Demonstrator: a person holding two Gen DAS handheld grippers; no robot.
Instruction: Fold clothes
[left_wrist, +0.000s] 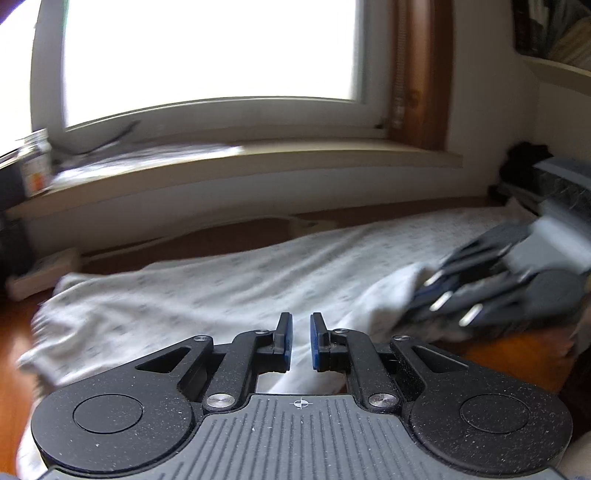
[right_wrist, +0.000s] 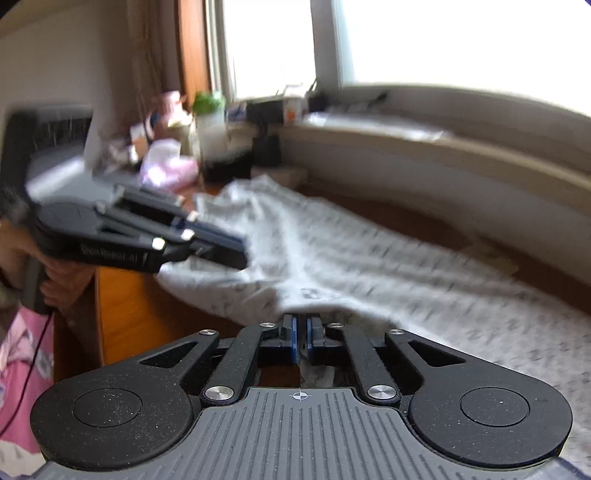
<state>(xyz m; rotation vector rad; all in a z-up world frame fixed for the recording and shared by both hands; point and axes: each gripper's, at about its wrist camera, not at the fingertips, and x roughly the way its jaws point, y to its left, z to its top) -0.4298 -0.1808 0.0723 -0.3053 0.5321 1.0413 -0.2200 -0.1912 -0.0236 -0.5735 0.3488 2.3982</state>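
Below the window, the tabletop (right_wrist: 125, 295) holds an unfolded garment (right_wrist: 332, 251), right tongs (right_wrist: 302, 334) pinching its near edge, left tongs (left_wrist: 301, 341) slightly spread, empty.

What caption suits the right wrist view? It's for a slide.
Right gripper pinches the patterned white garment on the wooden table.

Motion blur smears the windowsill clutter (right_wrist: 177, 140), and the patterned garment (right_wrist: 369, 251) runs past the picture's right edge.

Right gripper (right_wrist: 302, 339) clamped on white patterned garment (right_wrist: 369, 266) edge.
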